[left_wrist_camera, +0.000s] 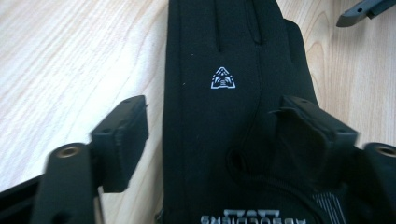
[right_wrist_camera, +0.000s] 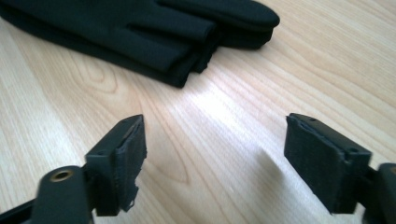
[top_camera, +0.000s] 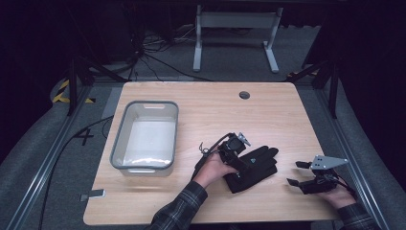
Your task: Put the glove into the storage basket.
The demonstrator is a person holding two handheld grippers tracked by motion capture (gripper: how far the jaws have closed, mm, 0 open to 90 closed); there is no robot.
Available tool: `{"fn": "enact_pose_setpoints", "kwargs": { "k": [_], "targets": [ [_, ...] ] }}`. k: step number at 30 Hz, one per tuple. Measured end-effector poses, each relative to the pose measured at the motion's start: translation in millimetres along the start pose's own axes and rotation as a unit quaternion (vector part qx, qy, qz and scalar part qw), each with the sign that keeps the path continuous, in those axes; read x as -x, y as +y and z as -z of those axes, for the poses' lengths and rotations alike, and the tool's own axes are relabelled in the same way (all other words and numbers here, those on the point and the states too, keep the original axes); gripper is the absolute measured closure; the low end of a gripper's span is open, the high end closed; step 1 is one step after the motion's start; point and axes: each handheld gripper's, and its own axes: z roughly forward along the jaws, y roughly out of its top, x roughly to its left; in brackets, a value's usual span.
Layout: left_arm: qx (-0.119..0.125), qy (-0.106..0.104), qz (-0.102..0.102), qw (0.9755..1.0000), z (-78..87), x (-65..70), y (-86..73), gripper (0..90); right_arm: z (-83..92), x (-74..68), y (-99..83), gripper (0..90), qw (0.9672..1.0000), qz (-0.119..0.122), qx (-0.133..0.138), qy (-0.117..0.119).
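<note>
Left claw (left_wrist_camera: 212, 140) gapes over the black glove (left_wrist_camera: 224, 93), perhaps grazing it; right claw (right_wrist_camera: 215, 163) open, empty.

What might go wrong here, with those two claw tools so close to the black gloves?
The gloves lie stacked, so the open left gripper, poised over the top one, might pinch just that layer and drag the pair askew. The right gripper is open over bare table beside them; reaching back, it could shove the fingertips and spoil the stack.
</note>
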Motion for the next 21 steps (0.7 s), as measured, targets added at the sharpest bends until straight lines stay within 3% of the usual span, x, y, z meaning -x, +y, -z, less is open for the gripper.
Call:
{"fn": "enact_pose_setpoints", "kwargs": {
  "k": [3, 8, 13, 18, 21],
  "targets": [
    [-0.008, -0.004, -0.003, 1.0000, -6.9, 2.9, 1.9, 20.1, -2.9, -0.2, -2.4, 17.3, 0.9999, 0.011, -0.003, 0.004],
    [-0.016, 0.012, -0.001, 0.9998, -17.5, 7.0, 3.2, 15.7, -8.4, 5.2, -3.3, 15.7, 0.9997, 0.019, -0.004, 0.016],
    [-0.020, 0.003, 0.005, 0.9998, -23.7, 7.3, 0.8, 15.0, -9.9, 8.9, -2.0, 15.8, 0.9997, 0.019, -0.003, 0.017],
    [-0.022, 0.012, -0.012, 0.9996, -25.1, 11.3, -0.6, 13.4, -9.9, 9.6, -2.3, 15.7, 0.9998, 0.012, -0.005, 0.016],
    [-0.020, 0.013, -0.019, 0.9995, -24.4, 13.5, -2.0, 17.5, -9.6, 10.2, -2.7, 16.0, 0.9998, 0.007, -0.007, 0.017]
  ]
}}
